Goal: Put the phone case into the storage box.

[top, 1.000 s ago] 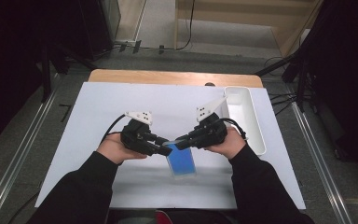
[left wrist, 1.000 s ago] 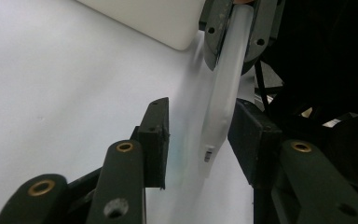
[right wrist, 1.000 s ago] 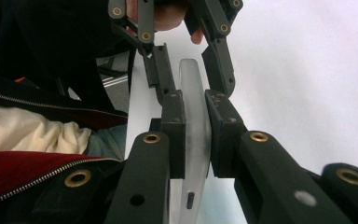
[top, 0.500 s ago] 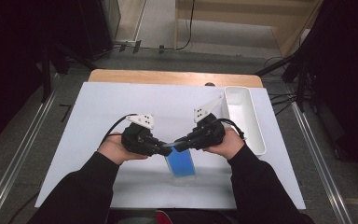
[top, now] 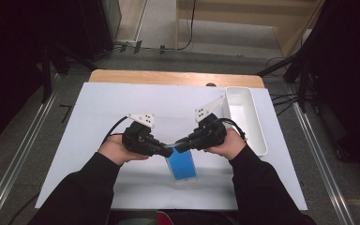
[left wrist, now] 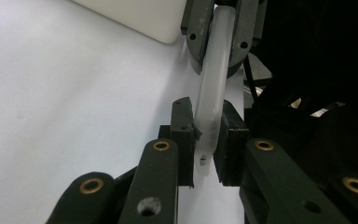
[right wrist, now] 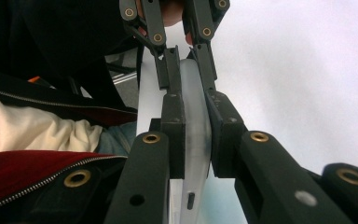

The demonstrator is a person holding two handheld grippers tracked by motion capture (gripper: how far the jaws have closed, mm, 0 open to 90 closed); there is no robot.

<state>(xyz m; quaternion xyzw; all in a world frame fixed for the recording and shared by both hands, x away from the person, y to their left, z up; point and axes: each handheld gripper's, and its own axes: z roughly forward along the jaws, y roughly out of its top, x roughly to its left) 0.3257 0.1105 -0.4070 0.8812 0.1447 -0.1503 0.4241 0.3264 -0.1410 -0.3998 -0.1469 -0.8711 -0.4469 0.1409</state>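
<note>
Now my left claw (left wrist: 204,135) is pinching the frosted top strip of the blue pouch (top: 181,165); its jaws have just been closing, and the pads already press on the strip from both sides. My right claw (right wrist: 196,135) is pressed together on the same strip, a little further along it, so the two claws stand tip to tip over the pouch's upper edge. From above, the left claw (top: 165,149) and the right claw (top: 180,144) meet just at the top of the pouch, and the pouch hangs or lies below them, toward me, on the white table sheet (top: 98,108). To the right of the pouch, beyond my right hand (top: 227,143), stands the white tray (top: 260,133), well apart from it.

I judge that this is the step of taking hold of the pouch's mouth with both claws. The next move, I think, asks for a gentle pull or slide along the strip, keeping both grips firm so the thin plastic does not slip out.
</note>
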